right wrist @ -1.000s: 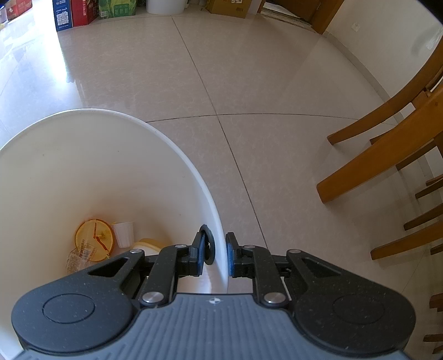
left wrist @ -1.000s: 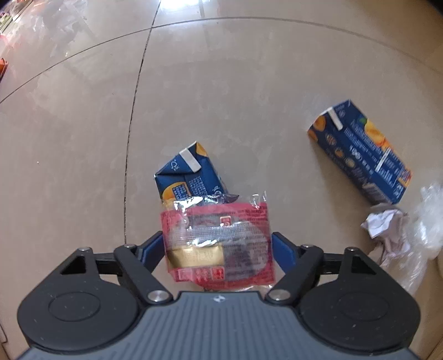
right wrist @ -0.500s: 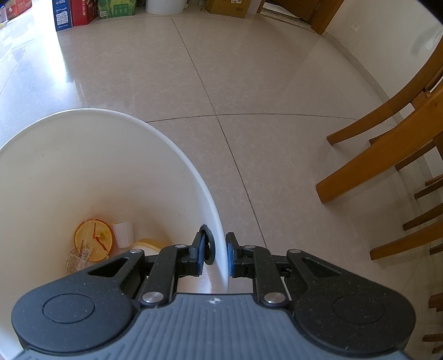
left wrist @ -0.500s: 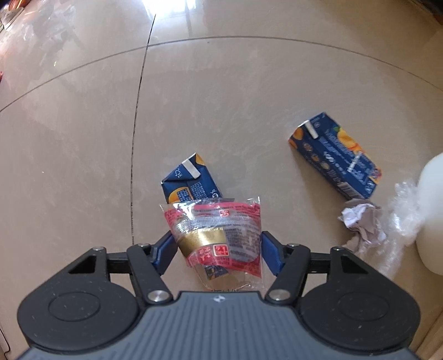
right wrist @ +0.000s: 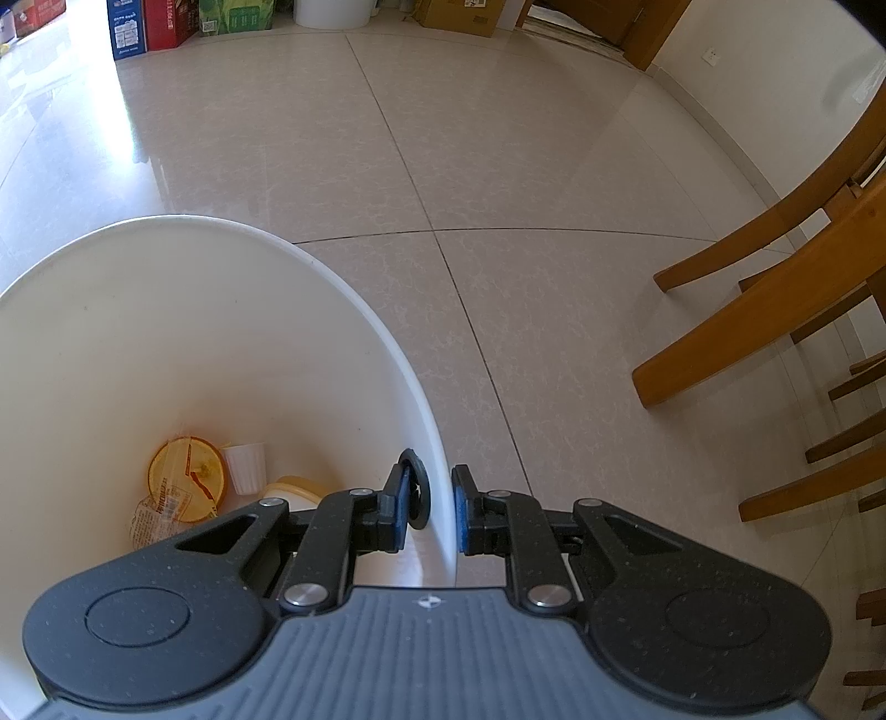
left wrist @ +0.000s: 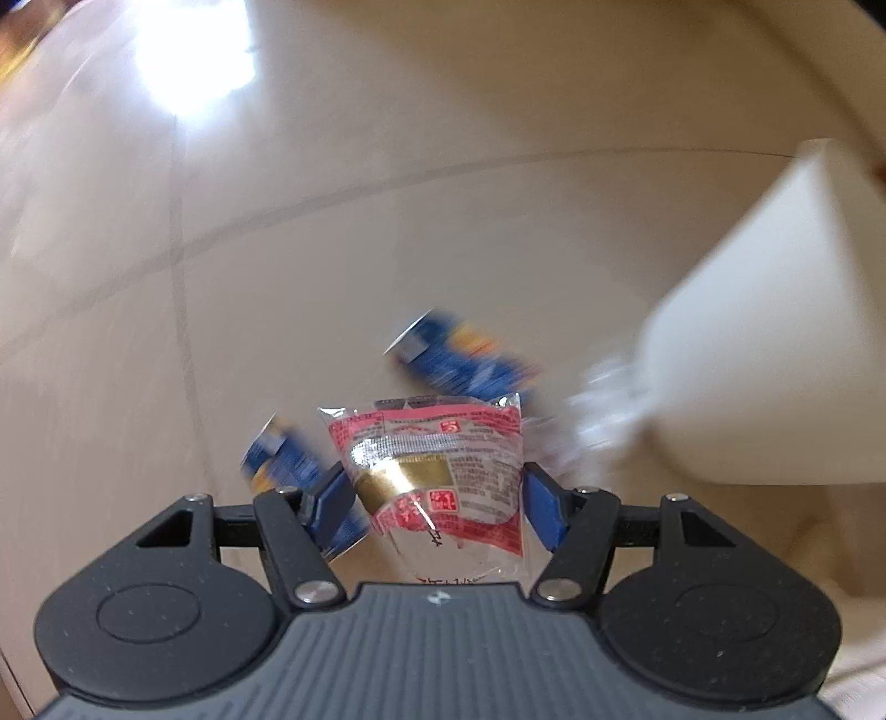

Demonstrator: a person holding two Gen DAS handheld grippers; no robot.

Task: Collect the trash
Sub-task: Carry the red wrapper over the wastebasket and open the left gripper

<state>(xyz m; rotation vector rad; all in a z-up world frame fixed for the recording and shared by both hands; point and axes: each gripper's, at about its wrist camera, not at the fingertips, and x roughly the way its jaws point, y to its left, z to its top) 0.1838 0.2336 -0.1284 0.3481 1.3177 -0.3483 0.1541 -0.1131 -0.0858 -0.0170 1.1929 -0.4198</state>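
We are pinching a red-and-clear wrapper in our left tongs, its blue pads pressing on both sides of it. The wrapper's lower end is dropping behind the tong body, so we cannot see where it finishes. Past it, everything in the left view is smearing with blur: two blue cartons are lying on the floor, the nearer one partly hiding behind the left pad. Something pale and crinkled is lying to the right of the wrapper, too blurred for us to name. Beside it the white bin is filling the right edge, cut off by the frame.

Our right tongs are pressing together on the bin's rim, one pad inside against a black round fitting, one outside. Down in the bin we are seeing a yellow lid, a small white cup and a pale tub half hidden by the tongs. Wooden chair legs are standing to the right, cut by the frame; boxes are lining the far wall.
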